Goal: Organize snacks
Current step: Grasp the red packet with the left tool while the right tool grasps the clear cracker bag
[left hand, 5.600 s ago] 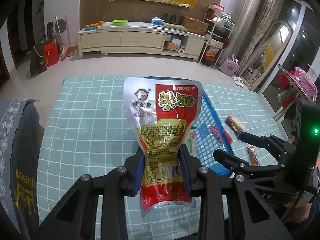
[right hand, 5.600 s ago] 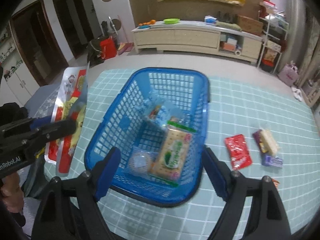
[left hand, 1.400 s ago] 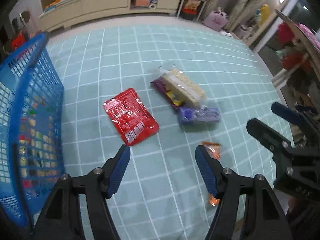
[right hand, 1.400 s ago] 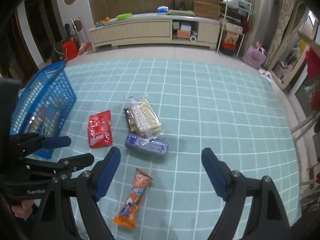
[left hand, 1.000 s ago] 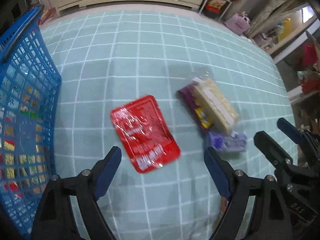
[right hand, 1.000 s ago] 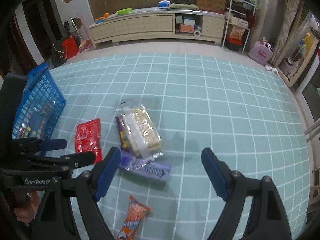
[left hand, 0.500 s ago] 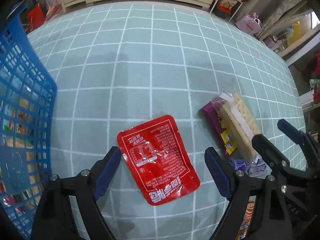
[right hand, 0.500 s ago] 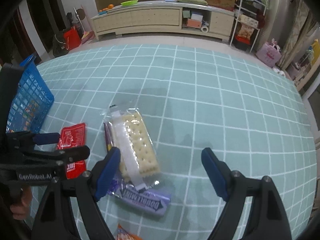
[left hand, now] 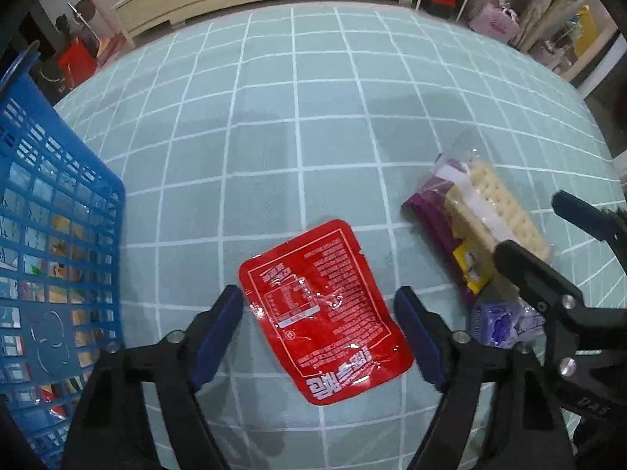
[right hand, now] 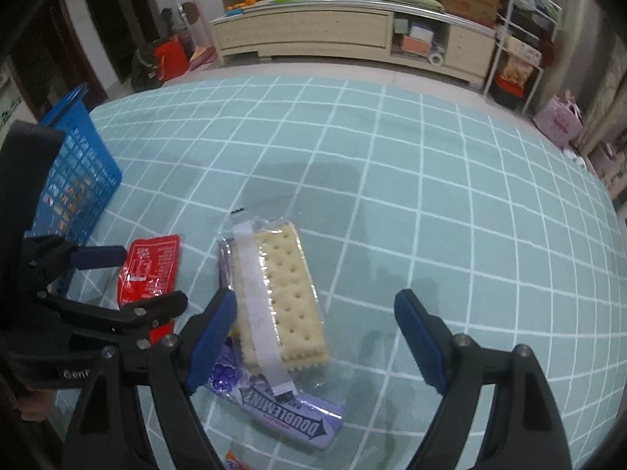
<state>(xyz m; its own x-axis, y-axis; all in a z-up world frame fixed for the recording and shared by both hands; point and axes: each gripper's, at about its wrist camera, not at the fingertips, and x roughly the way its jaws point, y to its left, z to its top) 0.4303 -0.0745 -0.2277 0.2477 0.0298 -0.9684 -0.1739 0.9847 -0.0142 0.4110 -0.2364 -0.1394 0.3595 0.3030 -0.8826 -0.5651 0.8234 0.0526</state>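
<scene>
Since the earlier frames, the silver-and-red pouch has been let go and both grippers have been brought away from the blue basket point(left hand: 58, 258), at the desk's point(left hand: 313, 117) left edge, toward the loose snacks mid-desk. The cracker pack point(right hand: 280, 293) lies under the right gripper point(right hand: 315, 337), jaws wide and empty. The left gripper point(left hand: 317, 325) is closing around the red packet point(left hand: 325, 309), not yet pressed. Pickup appears imminent.
</scene>
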